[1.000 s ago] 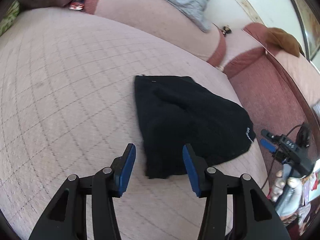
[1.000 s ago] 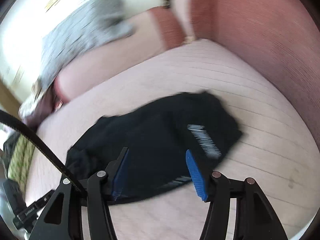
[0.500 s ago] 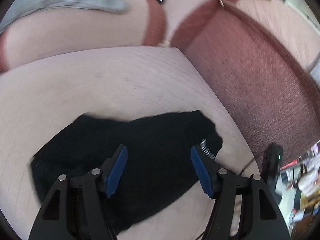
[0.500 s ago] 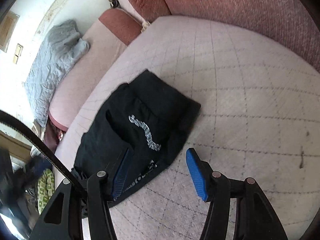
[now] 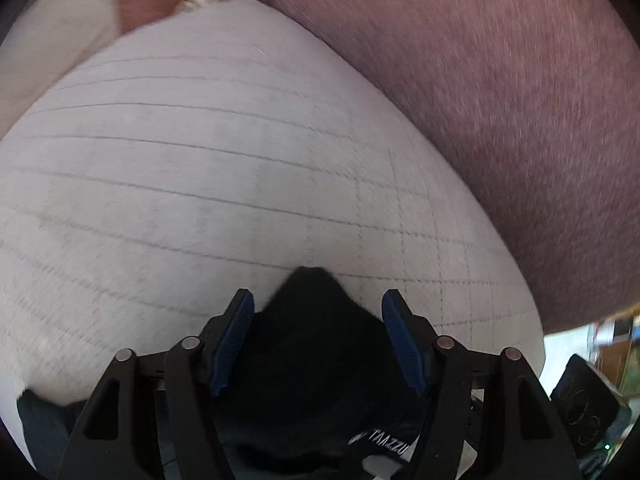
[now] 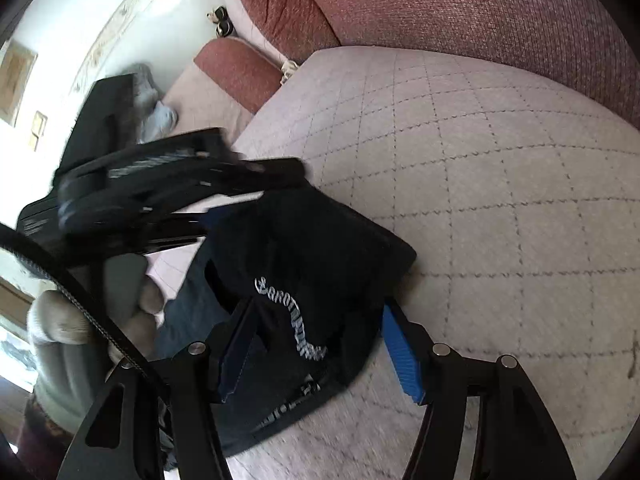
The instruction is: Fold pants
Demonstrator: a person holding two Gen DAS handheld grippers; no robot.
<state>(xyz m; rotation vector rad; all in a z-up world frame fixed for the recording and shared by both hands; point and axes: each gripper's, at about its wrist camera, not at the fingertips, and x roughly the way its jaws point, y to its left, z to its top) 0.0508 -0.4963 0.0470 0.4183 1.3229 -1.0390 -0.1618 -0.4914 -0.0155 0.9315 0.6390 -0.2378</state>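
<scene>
Pants (image 6: pixel 304 280) folded on cushion (image 6: pixel 500 200), 7 o'clock | left hand-held gripper (image 5: pixel 318 344) released above them | right hand-held gripper (image 6: pixel 320 354) opening, astride edge, not gripping

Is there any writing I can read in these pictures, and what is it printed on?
"TAAZZU": white print on the black pants, left wrist view; cut off at the frame's bottom, so it may be partial.
White script across the pants, right wrist view: too stylised and blurred to read.
More white print near the pants' lower edge: too blurred to read.
</scene>
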